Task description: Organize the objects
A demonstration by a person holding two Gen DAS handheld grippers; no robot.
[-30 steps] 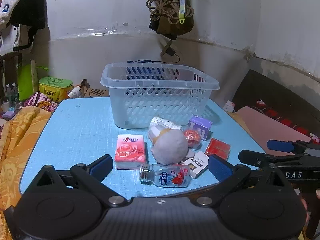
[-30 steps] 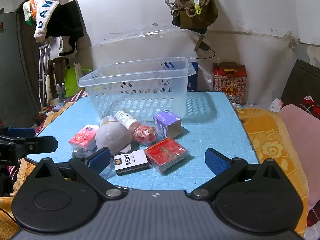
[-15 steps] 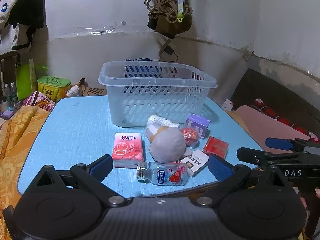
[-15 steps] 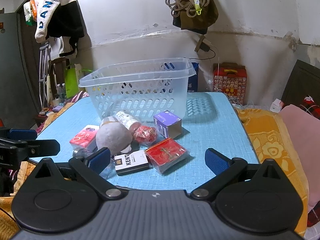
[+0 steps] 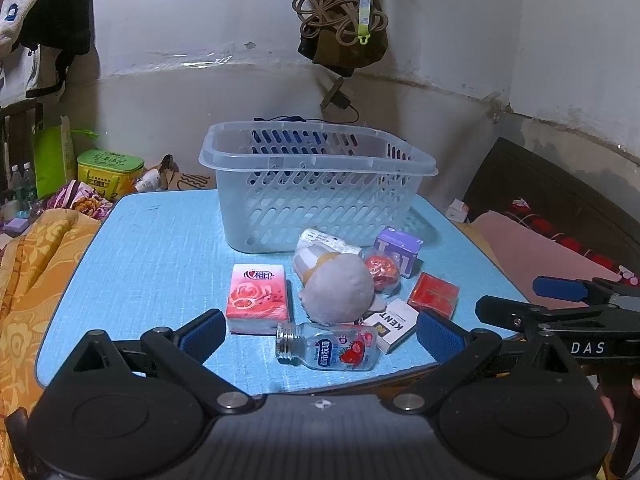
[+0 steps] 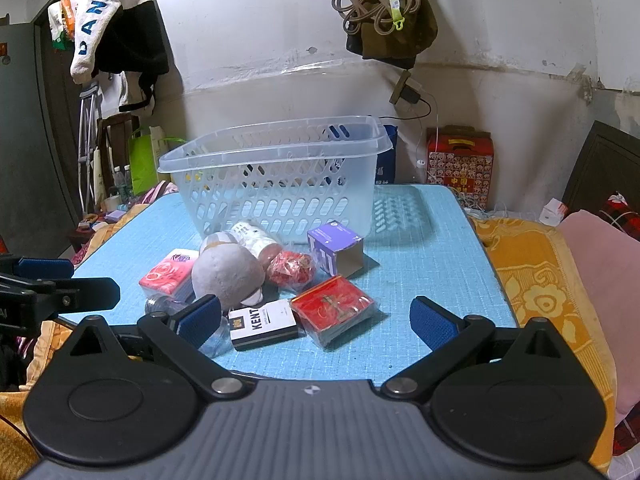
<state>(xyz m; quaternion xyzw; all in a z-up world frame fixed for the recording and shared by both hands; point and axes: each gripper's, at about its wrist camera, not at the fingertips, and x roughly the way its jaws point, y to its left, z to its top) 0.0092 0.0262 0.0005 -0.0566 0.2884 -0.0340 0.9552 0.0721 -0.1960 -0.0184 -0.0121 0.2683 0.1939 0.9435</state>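
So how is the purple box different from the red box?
The purple box stands tall like a cube, while the red box lies flat and thin. The purple box sits nearer the basket; the red box lies nearer the grippers, beside the KENT pack. The red box looks shiny, as if wrapped; the purple box looks matte. Both rest on the blue table.

A see-through basket [image 5: 320, 184] stands on the blue table [image 5: 152, 248]. In front lie a pink tissue pack [image 5: 257, 298], a grey plush [image 5: 340, 292], a small bottle [image 5: 328, 347] on its side, and little boxes.
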